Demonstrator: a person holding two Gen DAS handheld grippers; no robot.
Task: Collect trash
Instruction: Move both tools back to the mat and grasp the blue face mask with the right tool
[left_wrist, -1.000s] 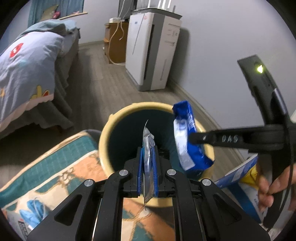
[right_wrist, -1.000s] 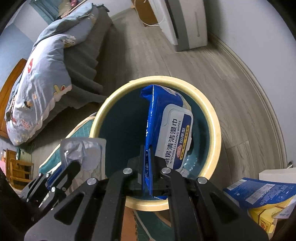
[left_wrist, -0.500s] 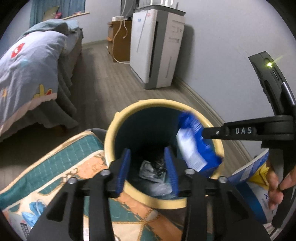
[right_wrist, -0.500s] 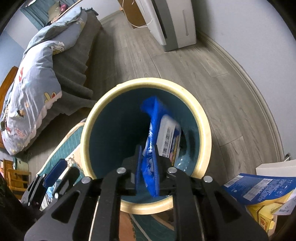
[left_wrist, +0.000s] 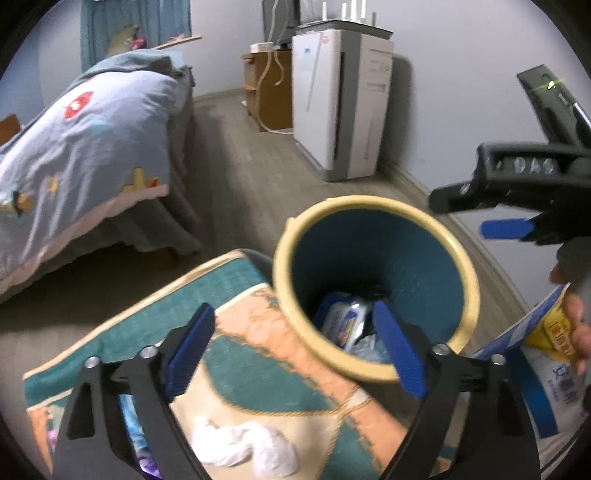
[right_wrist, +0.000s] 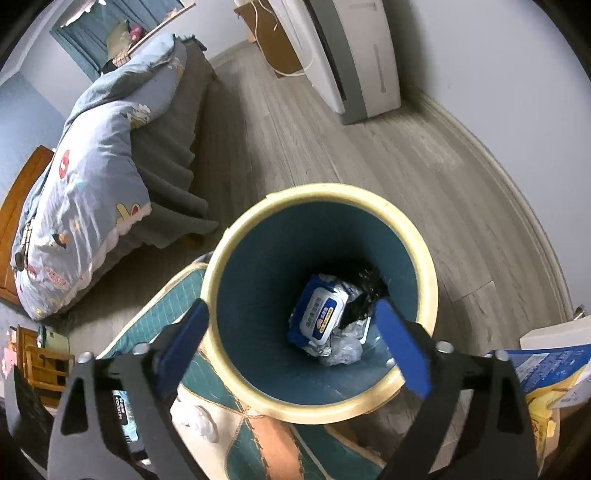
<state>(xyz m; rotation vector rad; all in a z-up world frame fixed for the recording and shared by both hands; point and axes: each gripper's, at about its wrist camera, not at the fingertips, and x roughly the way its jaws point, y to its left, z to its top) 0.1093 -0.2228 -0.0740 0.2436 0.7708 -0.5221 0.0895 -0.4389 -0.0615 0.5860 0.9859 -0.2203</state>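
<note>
Dropped since 1 s ago: wipes pack (right_wrist: 320, 318) and foil wrapper (right_wrist: 341, 347) now lie at bottom of bin (right_wrist: 424, 258), below right gripper (right_wrist: 295, 345), jaws wide, empty. Left gripper (left_wrist: 293, 350) also wide, empty, w/ crumpled tissue (left_wrist: 243, 448) under it on patterned mat (left_wrist: 258, 369).

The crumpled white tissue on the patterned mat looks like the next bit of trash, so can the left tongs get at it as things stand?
Probably yes. The left tongs are open and hold nothing, and the crumpled white tissue lies bare on the patterned mat just below them, beside the trash bin, nothing covering it.
</note>
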